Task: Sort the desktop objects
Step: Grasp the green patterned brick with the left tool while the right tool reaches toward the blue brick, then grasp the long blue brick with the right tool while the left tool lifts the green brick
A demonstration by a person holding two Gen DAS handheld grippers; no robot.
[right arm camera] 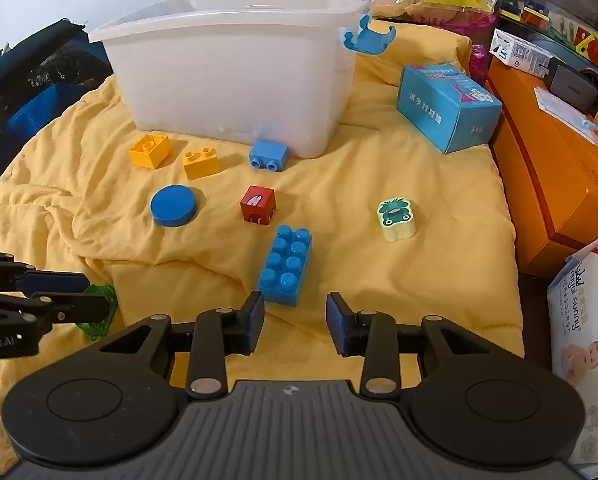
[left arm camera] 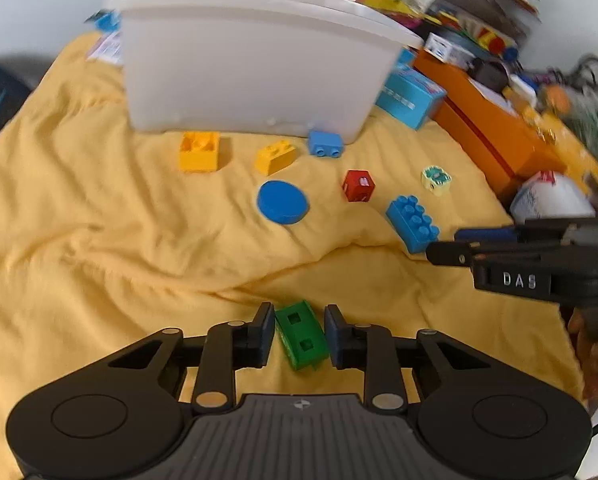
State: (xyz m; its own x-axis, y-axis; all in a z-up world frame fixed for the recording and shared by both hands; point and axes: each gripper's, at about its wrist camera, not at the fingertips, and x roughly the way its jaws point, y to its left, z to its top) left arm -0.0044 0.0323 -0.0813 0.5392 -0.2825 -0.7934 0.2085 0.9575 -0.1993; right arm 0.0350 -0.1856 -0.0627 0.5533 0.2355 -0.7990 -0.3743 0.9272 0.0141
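My left gripper (left arm camera: 299, 322) is shut on a green brick (left arm camera: 302, 338), which sits tilted between the blue pads just above the yellow blanket (left arm camera: 99, 240). The same green brick (right arm camera: 99, 314) shows at the left of the right wrist view, under the left gripper's fingers. My right gripper (right arm camera: 295, 314) stands open with nothing between its pads. A long blue studded brick (right arm camera: 286, 265) lies just ahead of its left finger. Further on lie a red cube (right arm camera: 258, 204), a blue disc (right arm camera: 174, 205), a frog block (right arm camera: 396, 213), two yellow bricks (right arm camera: 149, 150) (right arm camera: 201, 163) and a small blue brick (right arm camera: 268, 155).
A white plastic bin (right arm camera: 235, 72) stands at the back of the blanket, with a blue clip (right arm camera: 367, 40) on its corner. A blue carton (right arm camera: 449, 108) lies to its right. An orange box (right arm camera: 547, 168) and a wipes pack (right arm camera: 587, 320) border the right side.
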